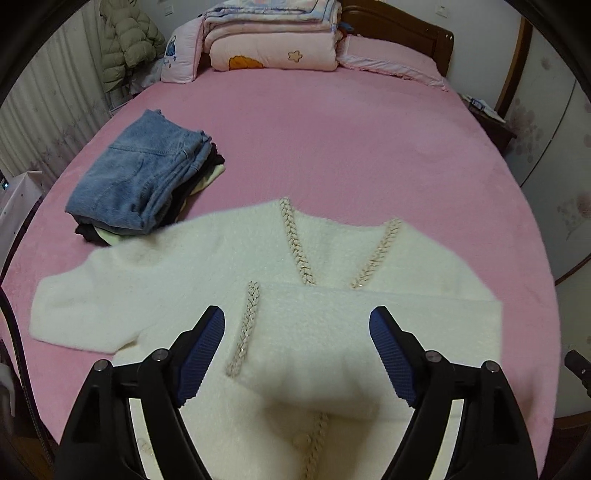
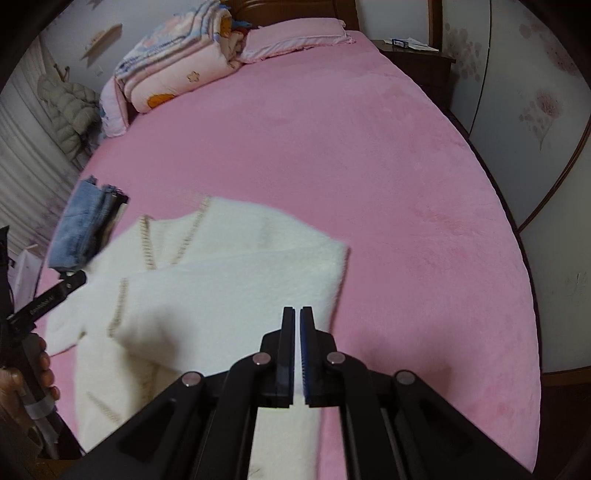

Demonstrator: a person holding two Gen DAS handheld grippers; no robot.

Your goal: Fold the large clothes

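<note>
A fluffy white cardigan (image 1: 177, 269) lies spread on the near part of the pink bed (image 1: 351, 147), front side up, its braided beige trim (image 1: 295, 240) running down both sides of the V neck. One sleeve (image 1: 369, 332) is folded across the chest, so that it lies flat over the body with its cuff trim pointing toward the near edge of the bed. The other sleeve stretches out sideways toward the stack of clothes.

Above the garment, the left gripper (image 1: 297, 325) points steeply downward over the folded sleeve. Its blue-padded fingers (image 1: 203, 347) stand wide apart with nothing between them; the cloth lies below, clear of the pads. In the right wrist view, a hand (image 2: 22, 384) is wrapped around the handle of that left tool at the picture's left edge.

The right gripper (image 2: 296, 321) also tilts steeply down, over the right edge of the folded cardigan where it meets the pink sheet. Its jaws are pressed together and hold nothing.

Beyond the outstretched sleeve sits a stack of folded clothes with blue jeans (image 1: 147, 173) on top, just beside the cardigan's shoulder. At the head of the bed lie folded quilts (image 1: 273, 37) and a pink pillow (image 1: 388, 55) against a dark wooden headboard (image 1: 406, 26). A puffy pale coat (image 1: 125, 40) hangs by the curtain.
</note>
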